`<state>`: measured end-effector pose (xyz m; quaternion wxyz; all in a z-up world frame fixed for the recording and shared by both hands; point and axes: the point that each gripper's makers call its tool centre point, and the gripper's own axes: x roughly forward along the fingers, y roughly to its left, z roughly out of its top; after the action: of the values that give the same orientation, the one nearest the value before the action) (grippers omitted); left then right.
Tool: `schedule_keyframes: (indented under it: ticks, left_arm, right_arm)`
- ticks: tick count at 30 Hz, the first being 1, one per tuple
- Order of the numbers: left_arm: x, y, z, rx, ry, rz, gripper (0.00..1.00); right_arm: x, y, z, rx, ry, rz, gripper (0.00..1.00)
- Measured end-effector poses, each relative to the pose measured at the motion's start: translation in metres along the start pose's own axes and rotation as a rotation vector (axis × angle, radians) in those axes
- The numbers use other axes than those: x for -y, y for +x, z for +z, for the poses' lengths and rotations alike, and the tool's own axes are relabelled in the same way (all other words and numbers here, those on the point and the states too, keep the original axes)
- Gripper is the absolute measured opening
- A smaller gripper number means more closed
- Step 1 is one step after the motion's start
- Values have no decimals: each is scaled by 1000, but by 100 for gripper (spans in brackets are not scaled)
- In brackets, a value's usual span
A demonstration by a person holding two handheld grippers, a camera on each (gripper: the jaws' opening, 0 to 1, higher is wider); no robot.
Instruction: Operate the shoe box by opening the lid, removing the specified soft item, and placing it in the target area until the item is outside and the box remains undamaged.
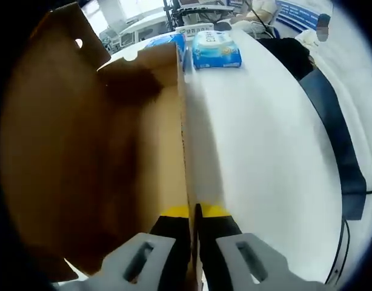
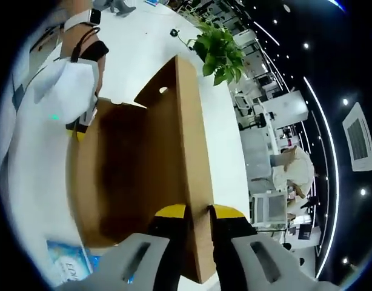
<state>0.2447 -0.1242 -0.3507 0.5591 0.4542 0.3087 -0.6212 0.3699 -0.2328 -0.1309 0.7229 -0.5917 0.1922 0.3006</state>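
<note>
the shoe box (image 1: 113,176) is plain brown cardboard, open, its inside bare and shadowed, with a small round hole in the raised lid (image 2: 186,157). in the left gripper view the left gripper (image 1: 195,213) has its yellow-tipped jaws clamped together on the box's thin side wall, which runs straight ahead from the jaws. in the right gripper view the right gripper (image 2: 198,212) has its jaws closed on the upright lid's edge, the box interior lying left of the jaws. the left gripper (image 2: 74,91) shows there too, ahead at the box's far rim, white-bodied. a blue soft tissue pack (image 1: 215,49) lies on the white table (image 1: 265,157), ahead and right of the left jaws, well apart from them; its print is too blurred to read, perhaps letters.
</note>
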Motion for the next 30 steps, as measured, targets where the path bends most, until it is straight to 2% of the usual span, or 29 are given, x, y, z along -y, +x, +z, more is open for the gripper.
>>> schedule_keyframes:
  ticks: [12,17,22,25,27,30]
  left_arm:
    - [-1,-1,2,-4,3,1,1]
    - [-1,-2,2,-5,1,3,1]
    - [0,-2,2,-4,-3,1,1]
    - [-1,-2,2,-4,-3,2,1]
    - [-1,-2,2,-3,-3,2,1]
    - [0,-2,3,-1,-6,2,1]
  right_arm:
    - [-6,-11,6,31,11,25,12]
    - [-9,-9,11,48,-13,37,13]
    - [-1,-11,16,67,2,31,19]
    - [-5,-9,14,55,0,59,27]
    - [-11,-7,13,59,47,94,32]
    - [-13,-6,12,53,53,110,37]
